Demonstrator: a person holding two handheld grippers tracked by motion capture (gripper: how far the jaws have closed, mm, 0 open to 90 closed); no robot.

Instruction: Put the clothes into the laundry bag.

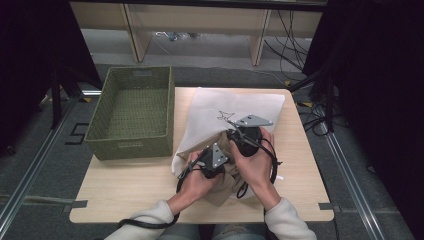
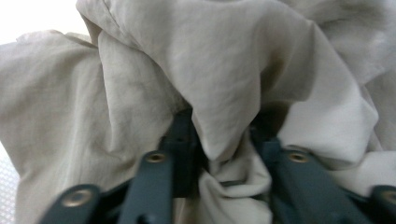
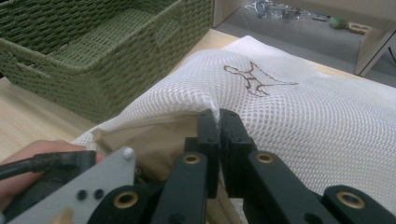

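**Stuffing a beige garment into a mesh laundry bag**

Right gripper (image 3: 218, 116) clenched on the rim of the white mesh bag (image 3: 299, 126), jaws pressed together with a thin fold of mesh caught between the tips. Probably held so to lift the upper lip of the opening and keep the mouth gaping for the other hand. Just below and to the near side of those tips, the dark gap of the mouth, with beige cloth showing inside it.

Left gripper (image 1: 212, 159) working at that same mouth, close beside the right one. Jaws parted partway, astride a bunched fold of the beige garment (image 2: 224, 84); cloth sits between them and brushes the inner faces. Not a firm pinch by the look of it, more a loosened hold, likely to release the wad already pushed in or to take a fresh bite farther along. Garment crumpled ahead of and around the tips, with no clear direction of its own.

Bag flat on the wooden table (image 1: 125, 185), long axis running away from both grippers toward the far edge, open end toward the person, closed end far. Printed mark on the upper face, ahead of the right tips. Green woven basket (image 1: 131, 112) off to the left of the left gripper, just beside the bag, nothing visible in it.
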